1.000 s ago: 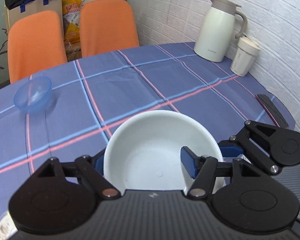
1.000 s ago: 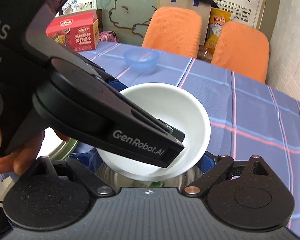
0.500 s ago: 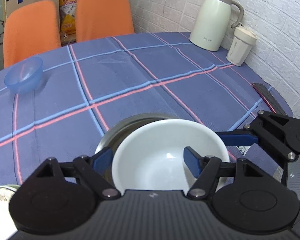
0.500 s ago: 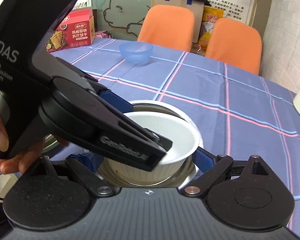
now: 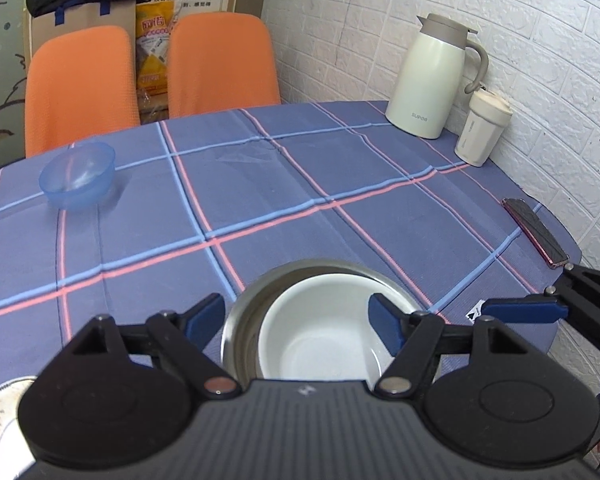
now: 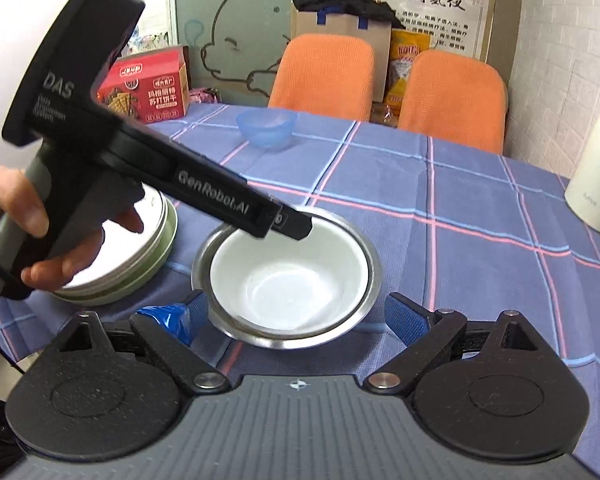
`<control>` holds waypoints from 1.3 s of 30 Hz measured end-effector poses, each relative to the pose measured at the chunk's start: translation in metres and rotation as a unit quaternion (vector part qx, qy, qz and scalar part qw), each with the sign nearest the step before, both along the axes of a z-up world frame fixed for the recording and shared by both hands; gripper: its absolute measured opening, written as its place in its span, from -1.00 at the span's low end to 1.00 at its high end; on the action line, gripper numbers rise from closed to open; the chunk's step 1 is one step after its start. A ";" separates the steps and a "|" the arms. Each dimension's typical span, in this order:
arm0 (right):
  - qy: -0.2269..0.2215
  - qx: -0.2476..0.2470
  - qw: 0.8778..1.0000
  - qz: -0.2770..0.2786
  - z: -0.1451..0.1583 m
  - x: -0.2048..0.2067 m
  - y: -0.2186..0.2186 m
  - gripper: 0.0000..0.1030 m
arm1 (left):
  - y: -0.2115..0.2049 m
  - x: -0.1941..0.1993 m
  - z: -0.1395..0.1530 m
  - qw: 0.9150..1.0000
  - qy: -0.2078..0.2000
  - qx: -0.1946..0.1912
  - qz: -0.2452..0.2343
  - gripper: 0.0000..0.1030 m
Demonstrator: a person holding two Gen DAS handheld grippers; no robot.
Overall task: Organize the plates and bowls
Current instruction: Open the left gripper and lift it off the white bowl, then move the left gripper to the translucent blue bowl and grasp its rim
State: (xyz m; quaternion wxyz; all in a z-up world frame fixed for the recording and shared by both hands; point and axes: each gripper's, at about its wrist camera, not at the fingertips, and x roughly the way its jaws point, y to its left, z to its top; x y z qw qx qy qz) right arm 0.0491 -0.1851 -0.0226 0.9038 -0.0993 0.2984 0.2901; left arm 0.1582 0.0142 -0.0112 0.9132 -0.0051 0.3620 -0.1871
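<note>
Careful, white bowl (image 6: 288, 276) sits nested in the steel bowl (image 6: 370, 280), both claws released: left claw (image 5: 300, 316) hangs just over the rim, so a careless pull-back could clip and tip it.

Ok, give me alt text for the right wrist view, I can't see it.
A white bowl sits nested in a steel bowl on a blue checked table, between the open right claw. The left claw reaches over the bowls' rim; a blue bowl stands farther back.

We saw the smaller bowl (image 6: 288, 276) nested in the metal bowl (image 6: 370, 276) on the surface (image 5: 300, 184), a plate (image 6: 140, 256) to their left.
</note>
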 end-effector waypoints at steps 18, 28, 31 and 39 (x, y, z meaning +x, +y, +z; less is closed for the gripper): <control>0.024 0.011 1.000 -0.011 0.017 0.057 0.039 0.61 | 0.066 0.006 0.006 0.999 -0.012 -0.009 0.042 0.42; 0.049 -0.022 0.998 0.032 0.011 0.109 0.105 0.61 | 0.136 0.033 -0.011 0.995 0.000 -0.013 0.097 0.55; 0.054 -0.031 0.997 0.045 0.009 0.128 0.125 0.61 | 0.159 0.048 -0.014 0.993 0.002 -0.006 0.114 0.57; 0.053 -0.062 0.995 0.053 0.003 0.195 0.178 0.61 | 0.209 0.139 0.002 0.988 0.000 -0.041 0.150 0.57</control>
